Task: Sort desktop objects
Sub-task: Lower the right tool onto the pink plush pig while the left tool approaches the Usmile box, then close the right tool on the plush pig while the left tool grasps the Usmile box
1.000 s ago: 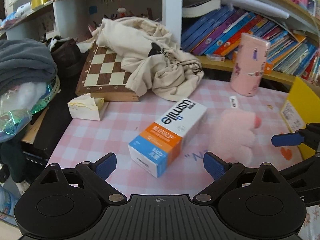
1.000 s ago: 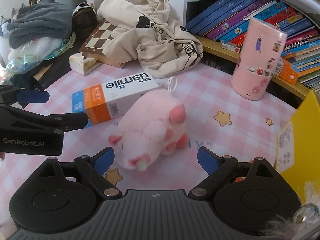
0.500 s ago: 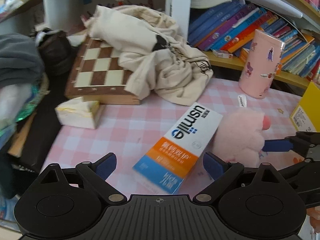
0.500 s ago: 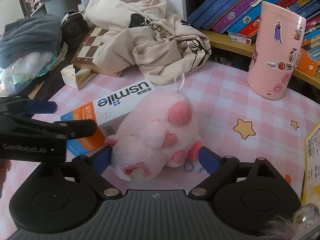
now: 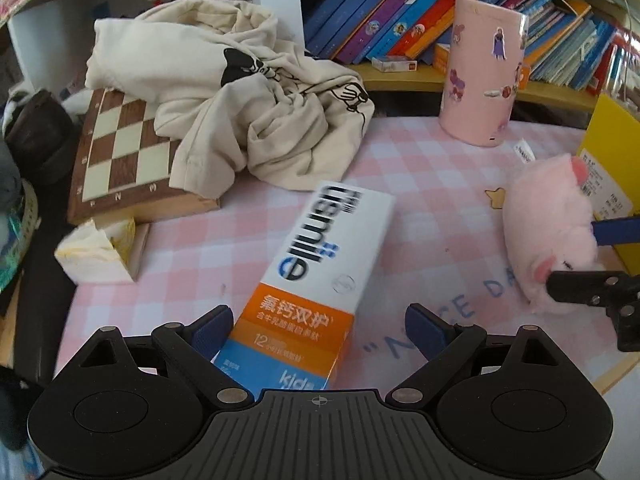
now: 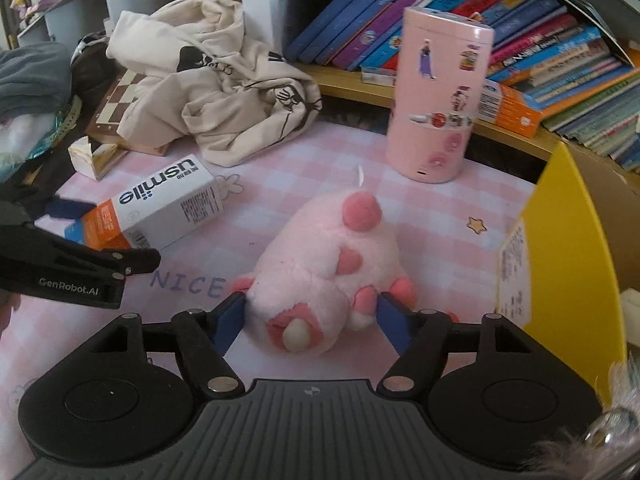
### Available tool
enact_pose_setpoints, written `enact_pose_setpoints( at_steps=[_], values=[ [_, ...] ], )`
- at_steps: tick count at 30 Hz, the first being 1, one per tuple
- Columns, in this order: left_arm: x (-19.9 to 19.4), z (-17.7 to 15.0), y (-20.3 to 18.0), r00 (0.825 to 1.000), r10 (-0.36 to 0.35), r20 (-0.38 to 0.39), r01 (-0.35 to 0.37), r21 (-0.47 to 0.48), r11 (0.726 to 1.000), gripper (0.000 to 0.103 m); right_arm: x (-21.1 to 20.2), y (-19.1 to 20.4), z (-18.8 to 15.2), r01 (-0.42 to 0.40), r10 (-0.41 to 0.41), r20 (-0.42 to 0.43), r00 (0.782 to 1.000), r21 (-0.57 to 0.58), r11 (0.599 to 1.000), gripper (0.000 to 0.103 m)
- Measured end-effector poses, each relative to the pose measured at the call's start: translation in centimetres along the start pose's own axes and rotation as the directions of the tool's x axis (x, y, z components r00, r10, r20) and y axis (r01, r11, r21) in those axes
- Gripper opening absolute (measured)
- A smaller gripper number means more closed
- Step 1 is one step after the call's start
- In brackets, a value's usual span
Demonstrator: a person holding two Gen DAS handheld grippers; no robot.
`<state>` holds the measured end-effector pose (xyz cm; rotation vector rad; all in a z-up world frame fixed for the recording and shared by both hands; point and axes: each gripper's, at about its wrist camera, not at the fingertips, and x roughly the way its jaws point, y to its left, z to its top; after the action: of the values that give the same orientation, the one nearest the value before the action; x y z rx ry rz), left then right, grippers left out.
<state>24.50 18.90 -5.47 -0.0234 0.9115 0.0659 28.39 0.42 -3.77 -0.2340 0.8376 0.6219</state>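
A white, orange and blue usmile box (image 5: 320, 264) lies flat on the pink checked desk mat (image 5: 420, 184). Its near end sits between the fingers of my left gripper (image 5: 318, 328), whose jaws are closing a little. The left pad is at the box's edge and the right pad stands well clear of it. To the right lies a pink plush toy (image 6: 320, 272). My right gripper (image 6: 312, 320) is closing on it, both blue pads against its sides. In the right wrist view the left gripper (image 6: 100, 236) straddles the box (image 6: 160, 208).
A pink sticker-covered cylinder (image 5: 480, 80) stands at the back. A crumpled cream garment (image 5: 260, 100) lies over a chessboard (image 5: 116, 148), with a tissue box (image 5: 100, 256) at the left mat edge. A yellow box (image 6: 560, 260) stands close on the right, below the bookshelf (image 5: 400, 12).
My left gripper moved forward and down until the box's near end came between its fingers. My right gripper advanced around the plush toy and its jaws narrowed onto it.
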Motion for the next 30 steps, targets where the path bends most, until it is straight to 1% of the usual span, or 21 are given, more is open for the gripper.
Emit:
enact_pose_setpoints(
  at_steps=[1,2,4,6,8,10,12,15,16,17,19,20,21,22,25,27,30],
  values=[
    [-0.4,0.0,-0.2,1.000,-0.031,-0.005,0.031,-0.010,0.999,0.089,-0.2,-0.1,0.0,-0.005,0.004,0.005,1.000,0.008,1.000,0.076],
    [-0.8,0.0,-0.4,0.998,-0.064,-0.003,0.064,-0.004,0.998,0.088,-0.3,-0.1,0.1,-0.014,0.013,0.014,1.000,0.011,1.000,0.083],
    [-1.2,0.0,-1.0,0.998,-0.060,0.008,0.060,0.032,0.998,0.088,-0.5,0.1,0.4,-0.031,0.031,0.030,0.999,0.017,0.999,0.089],
    [-0.8,0.5,-1.0,1.000,-0.013,0.010,0.013,0.032,0.999,0.088,0.0,0.5,0.9,-0.015,0.015,0.028,0.999,0.000,1.000,0.089],
    [-0.3,1.0,-1.1,0.999,0.037,0.012,-0.037,0.029,0.999,0.088,0.8,0.6,1.2,0.020,-0.020,0.033,0.999,-0.012,1.000,0.090],
    [0.4,1.5,-0.7,0.999,0.040,0.018,-0.040,-0.007,0.999,0.088,1.6,0.4,1.5,0.054,-0.054,0.022,0.998,-0.010,0.998,0.090],
    [1.2,1.8,-0.6,0.999,0.051,0.006,-0.051,-0.010,0.999,0.088,2.5,0.0,1.7,0.081,-0.081,0.006,0.997,0.006,0.997,0.090],
    [2.4,2.0,-0.6,0.998,0.068,-0.013,-0.069,-0.009,0.998,0.087,3.2,-0.5,1.6,0.096,-0.096,-0.010,0.995,0.026,0.995,0.085],
    [2.7,1.9,-0.6,0.998,0.068,-0.016,-0.068,-0.010,0.998,0.084,3.4,-0.7,1.6,0.098,-0.098,-0.011,0.995,0.030,0.995,0.082],
    [2.9,1.8,-0.6,0.998,0.064,-0.020,-0.065,-0.012,0.998,0.081,3.5,-0.8,1.6,0.102,-0.102,-0.009,0.995,0.026,0.994,0.076],
    [3.3,1.7,-0.7,0.998,0.062,-0.030,-0.062,-0.015,0.998,0.068,3.6,-0.8,1.5,0.118,-0.118,-0.004,0.993,0.013,0.993,0.069],
    [3.4,1.6,-0.6,0.998,0.052,-0.023,-0.053,-0.022,0.998,0.065,3.7,-0.8,1.5,0.118,-0.118,-0.002,0.993,0.010,0.993,0.069],
    [3.3,1.6,-0.6,0.999,0.041,-0.019,-0.042,-0.032,0.999,0.059,3.7,-0.8,1.5,0.118,-0.118,0.001,0.993,0.007,0.993,0.068],
    [3.3,1.6,-0.6,0.999,0.039,-0.016,-0.039,-0.035,0.999,0.051,3.7,-0.8,1.4,0.116,-0.116,0.004,0.993,0.002,0.993,0.067],
    [3.1,1.7,-0.8,0.999,0.038,-0.019,-0.038,-0.031,0.999,0.051,3.5,-0.7,1.4,0.111,-0.110,0.014,0.994,-0.013,0.994,0.062],
    [2.7,1.6,-0.9,0.999,0.029,-0.019,-0.030,-0.041,0.999,0.051,3.1,-0.9,1.4,0.084,-0.085,0.010,0.996,0.009,0.996,0.060],
    [1.2,1.1,-0.9,1.000,0.003,0.018,-0.002,-0.073,0.997,0.051,2.1,-0.9,1.3,0.053,-0.054,0.015,0.998,0.027,0.998,0.060]
  ],
)
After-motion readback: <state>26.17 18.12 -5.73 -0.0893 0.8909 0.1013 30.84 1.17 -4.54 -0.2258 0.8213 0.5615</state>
